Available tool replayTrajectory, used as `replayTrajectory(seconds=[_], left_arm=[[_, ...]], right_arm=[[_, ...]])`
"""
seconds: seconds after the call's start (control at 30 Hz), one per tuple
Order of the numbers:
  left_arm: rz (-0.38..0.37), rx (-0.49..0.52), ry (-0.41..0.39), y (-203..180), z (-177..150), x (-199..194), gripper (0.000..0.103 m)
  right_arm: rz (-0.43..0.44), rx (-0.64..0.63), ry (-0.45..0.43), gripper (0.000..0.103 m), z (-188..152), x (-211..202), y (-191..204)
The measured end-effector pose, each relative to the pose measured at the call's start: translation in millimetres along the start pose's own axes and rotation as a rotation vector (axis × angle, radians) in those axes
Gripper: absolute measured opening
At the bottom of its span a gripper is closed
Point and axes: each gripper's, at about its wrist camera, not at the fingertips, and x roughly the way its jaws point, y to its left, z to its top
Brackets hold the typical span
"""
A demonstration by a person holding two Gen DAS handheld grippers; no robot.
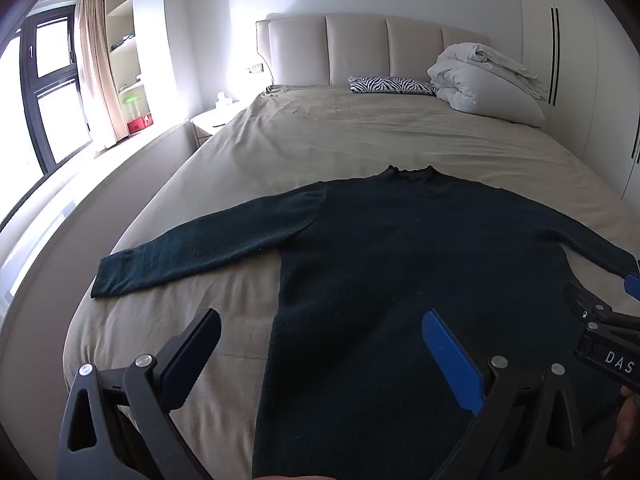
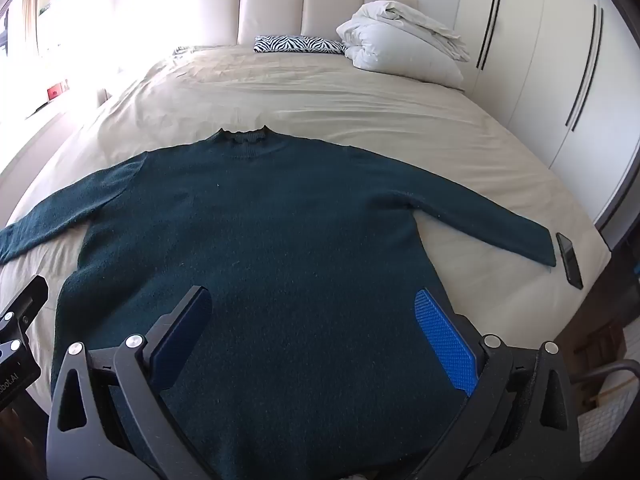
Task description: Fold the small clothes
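Both grippers hover over the hem end of the garment, jaws fully released, nothing between them. Left gripper (image 1: pixel 320 350) sits above the hem's left edge, one finger over bare sheet, one over knit. Right gripper (image 2: pixel 320 332) is over the body, nearer the right side seam.

The dark teal long-sleeved knit sweater (image 2: pixel 256 220) lies flat on the beige-sheeted bed (image 2: pixel 320 92), collar pointing away toward the headboard, both sleeves spread out sideways. No fold made yet, by the look of it.

Step in hand, my read: first pinch for a sleeve or side fold. Suggest:
- come down onto the knit edge, not the sheet (the left gripper's outer finger would grab bedding as it stands)
- pinch the top layers only at cuff or shoulder, lift just clear, carry across the body
- keep the fold line parallel to the side seam

Watch the black smartphone (image 2: pixel 570 260) just beside the right cuff; dragging that sleeve could snag it.

Further back: zebra-print pillow (image 2: pixel 298 44), bundled white duvet (image 2: pixel 400 40), padded cream headboard (image 2: pixel 272 12).
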Motion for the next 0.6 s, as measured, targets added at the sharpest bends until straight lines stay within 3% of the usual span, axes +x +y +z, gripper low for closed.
replayTrajectory(seconds=[0.6], left_arm=[[0.006,0.002,-0.004,-0.4,-0.2,-0.2,0.103]], right_arm=[[0.003,-0.003,0.003,0.103,-1.2,1.4,0.9]])
